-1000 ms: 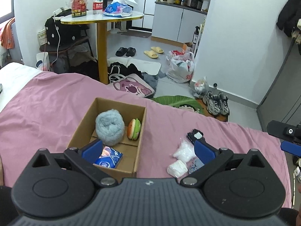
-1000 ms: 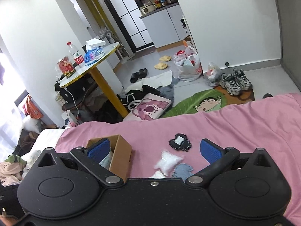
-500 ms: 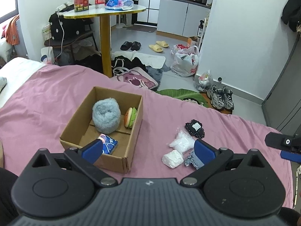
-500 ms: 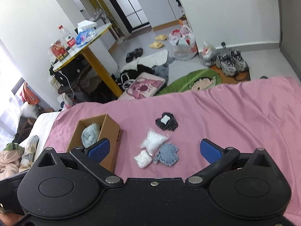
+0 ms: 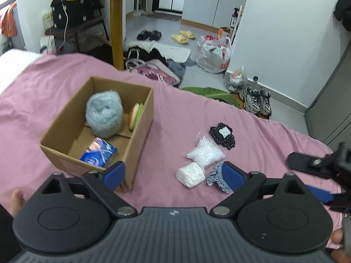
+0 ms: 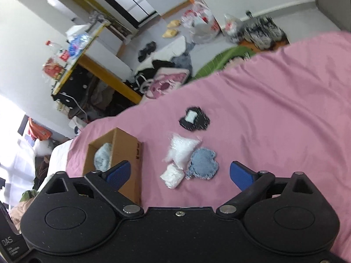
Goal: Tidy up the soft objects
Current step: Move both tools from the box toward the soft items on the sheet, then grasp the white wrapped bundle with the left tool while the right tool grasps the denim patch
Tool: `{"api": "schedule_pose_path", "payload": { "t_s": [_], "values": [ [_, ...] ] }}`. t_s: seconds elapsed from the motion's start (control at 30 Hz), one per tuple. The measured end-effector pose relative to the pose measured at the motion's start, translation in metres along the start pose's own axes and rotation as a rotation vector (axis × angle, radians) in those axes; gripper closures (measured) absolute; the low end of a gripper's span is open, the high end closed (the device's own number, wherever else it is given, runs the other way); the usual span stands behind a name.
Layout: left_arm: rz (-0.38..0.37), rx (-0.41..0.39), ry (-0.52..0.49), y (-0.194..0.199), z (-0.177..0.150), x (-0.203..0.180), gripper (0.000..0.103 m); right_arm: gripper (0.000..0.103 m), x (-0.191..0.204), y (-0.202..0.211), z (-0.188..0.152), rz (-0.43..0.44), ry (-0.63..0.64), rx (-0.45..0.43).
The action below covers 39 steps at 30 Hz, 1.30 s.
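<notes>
A cardboard box (image 5: 140, 131) (image 6: 129, 151) sits on the pink bed and holds a grey fluffy ball (image 5: 104, 114), a burger-shaped plush (image 5: 136, 116) and a blue packet (image 5: 98, 155). Right of the box lie a black patch (image 5: 222, 134) (image 6: 194, 118), a clear bag of white stuffing (image 5: 205, 152) (image 6: 181, 149), a white wad (image 5: 190, 174) (image 6: 172, 175) and a blue denim patch (image 5: 217, 176) (image 6: 203, 163). My left gripper (image 5: 173, 174) is open above the bed's near side, holding nothing. My right gripper (image 6: 178, 173) is open too, hovering just short of the white wad and denim patch. It also shows at the right edge of the left wrist view.
The pink sheet (image 6: 274, 100) stretches out to the right of the items. Beyond the bed's far edge is a cluttered floor with bags, slippers (image 5: 183, 37), sneakers (image 5: 256, 102) and a yellow-legged table (image 5: 116, 22). A bare foot (image 5: 16, 199) shows at the lower left.
Both grippers tilted downward and came closer to the bed, so the box and loose items look larger. The right gripper swung left towards the pile. Both jaws stayed open.
</notes>
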<state>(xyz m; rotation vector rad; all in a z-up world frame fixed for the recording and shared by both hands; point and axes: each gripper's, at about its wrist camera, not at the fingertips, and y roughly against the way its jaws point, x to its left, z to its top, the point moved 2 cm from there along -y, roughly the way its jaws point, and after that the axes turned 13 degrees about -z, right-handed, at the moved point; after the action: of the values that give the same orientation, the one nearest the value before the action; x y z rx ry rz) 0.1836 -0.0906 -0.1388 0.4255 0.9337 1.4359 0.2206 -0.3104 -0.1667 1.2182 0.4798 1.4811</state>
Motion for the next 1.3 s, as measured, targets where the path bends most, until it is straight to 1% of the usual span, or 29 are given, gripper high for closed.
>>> {"api": "schedule_pose_path", "payload": {
  "t_s": [0.13,0.2,0.3,0.43,0.5,0.57,0.67,0.83,0.93,1.0,1.1,1.2,1.3],
  "values": [
    [-0.009,0.029,0.026,-0.019,-0.001,0.000,0.019,0.016,-0.004,-0.022,0.000,-0.012,-0.050,0.037],
    [-0.014,0.040,0.050,-0.029,0.000,0.002,0.027,0.021,-0.009,-0.031,0.001,-0.018,-0.079,0.053],
    [-0.024,0.062,0.102,-0.044,0.000,0.006,0.037,0.026,-0.015,-0.044,0.003,-0.022,-0.114,0.088],
    [-0.021,0.087,0.146,-0.066,-0.001,0.010,0.042,0.031,-0.018,-0.059,0.004,-0.026,-0.144,0.116],
    [-0.027,0.106,0.171,-0.078,-0.003,0.011,0.045,0.037,-0.020,-0.068,0.005,-0.032,-0.160,0.133],
    [-0.026,0.118,0.189,-0.087,-0.004,0.014,0.046,0.040,-0.021,-0.077,0.006,-0.040,-0.166,0.157],
    [-0.025,0.133,0.219,-0.101,-0.005,0.018,0.047,0.040,-0.020,-0.089,0.005,-0.039,-0.163,0.193],
    [-0.026,0.159,0.259,-0.120,-0.005,0.025,0.047,0.040,-0.019,-0.107,0.005,-0.068,-0.157,0.232],
    [-0.031,0.174,0.282,-0.129,-0.008,0.030,0.047,0.040,-0.018,-0.115,0.005,-0.078,-0.158,0.245],
    [-0.031,0.184,0.298,-0.135,-0.010,0.033,0.050,0.040,-0.018,-0.120,0.005,-0.083,-0.158,0.254],
    [-0.045,0.189,0.321,-0.140,-0.011,0.036,0.050,0.041,-0.017,-0.126,0.005,-0.077,-0.157,0.265],
    [-0.053,0.189,0.321,-0.144,-0.011,0.036,0.050,0.041,-0.018,-0.131,0.005,-0.086,-0.155,0.270],
    [-0.079,0.197,0.351,-0.149,-0.012,0.037,0.050,0.041,-0.017,-0.135,0.005,-0.088,-0.150,0.270]
  ]
}}
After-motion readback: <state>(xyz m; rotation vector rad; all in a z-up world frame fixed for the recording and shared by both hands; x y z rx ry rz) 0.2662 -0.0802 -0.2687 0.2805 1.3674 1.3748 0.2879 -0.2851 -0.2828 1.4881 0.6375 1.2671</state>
